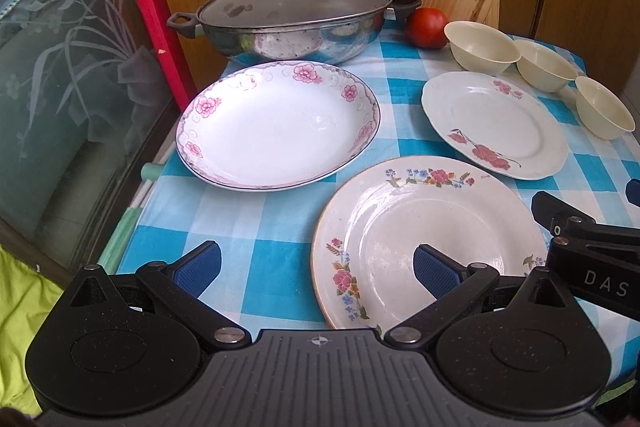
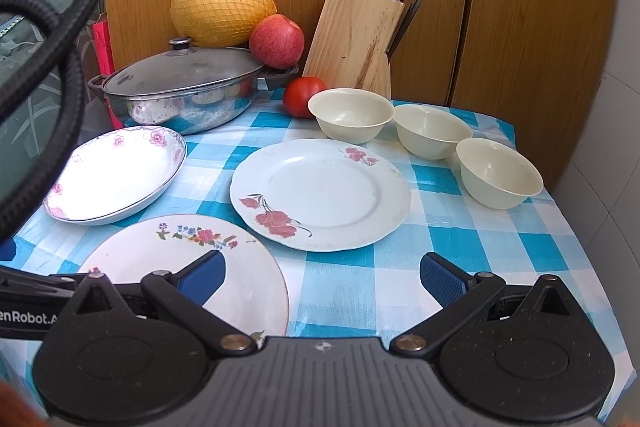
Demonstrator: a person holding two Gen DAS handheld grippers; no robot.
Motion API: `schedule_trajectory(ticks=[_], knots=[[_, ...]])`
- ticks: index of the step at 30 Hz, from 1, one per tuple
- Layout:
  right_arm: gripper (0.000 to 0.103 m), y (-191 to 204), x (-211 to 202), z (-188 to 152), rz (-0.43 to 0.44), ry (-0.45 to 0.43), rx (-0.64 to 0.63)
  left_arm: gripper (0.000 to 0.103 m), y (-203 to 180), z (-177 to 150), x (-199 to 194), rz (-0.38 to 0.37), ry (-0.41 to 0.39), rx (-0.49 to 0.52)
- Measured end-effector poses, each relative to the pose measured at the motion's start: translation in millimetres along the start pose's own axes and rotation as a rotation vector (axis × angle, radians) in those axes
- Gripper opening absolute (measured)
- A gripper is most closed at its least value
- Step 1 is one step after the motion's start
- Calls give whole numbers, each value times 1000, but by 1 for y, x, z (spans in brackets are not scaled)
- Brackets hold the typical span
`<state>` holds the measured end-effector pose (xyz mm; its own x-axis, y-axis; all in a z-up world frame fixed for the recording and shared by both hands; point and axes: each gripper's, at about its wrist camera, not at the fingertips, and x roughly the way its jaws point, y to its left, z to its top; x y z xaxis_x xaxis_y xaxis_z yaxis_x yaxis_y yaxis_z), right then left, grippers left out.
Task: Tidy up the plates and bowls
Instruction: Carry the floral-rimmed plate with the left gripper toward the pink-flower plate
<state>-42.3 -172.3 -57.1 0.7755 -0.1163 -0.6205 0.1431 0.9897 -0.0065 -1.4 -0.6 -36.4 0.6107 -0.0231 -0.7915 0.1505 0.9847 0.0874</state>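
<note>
Three plates lie apart on the blue checked cloth: a deep pink-rimmed plate at the left, a red-flower plate at the right, and a mixed-flower plate nearest. Three cream bowls stand in a row behind the red-flower plate. My left gripper is open, its right finger above the near plate. My right gripper is open, its left finger over the same plate's edge. Neither holds anything.
A lidded steel pan stands at the back left, with a netted pomelo, an apple, a tomato and a wooden knife block behind. Frosted glass bounds the left side.
</note>
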Motion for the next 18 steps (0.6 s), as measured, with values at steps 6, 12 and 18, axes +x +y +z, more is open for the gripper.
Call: schedule_trajectory(ticks=[6,12,18], knots=[[101,-3,7,-3,11,37,-1,103,1,-1,6,-39,39,-3],[88,-9,18,-6,63,104,18,102,0,-2,15,-69,76,-3],[63,-17,39,-8,190,227,86,95,-1,0,31,-146,153,-14]])
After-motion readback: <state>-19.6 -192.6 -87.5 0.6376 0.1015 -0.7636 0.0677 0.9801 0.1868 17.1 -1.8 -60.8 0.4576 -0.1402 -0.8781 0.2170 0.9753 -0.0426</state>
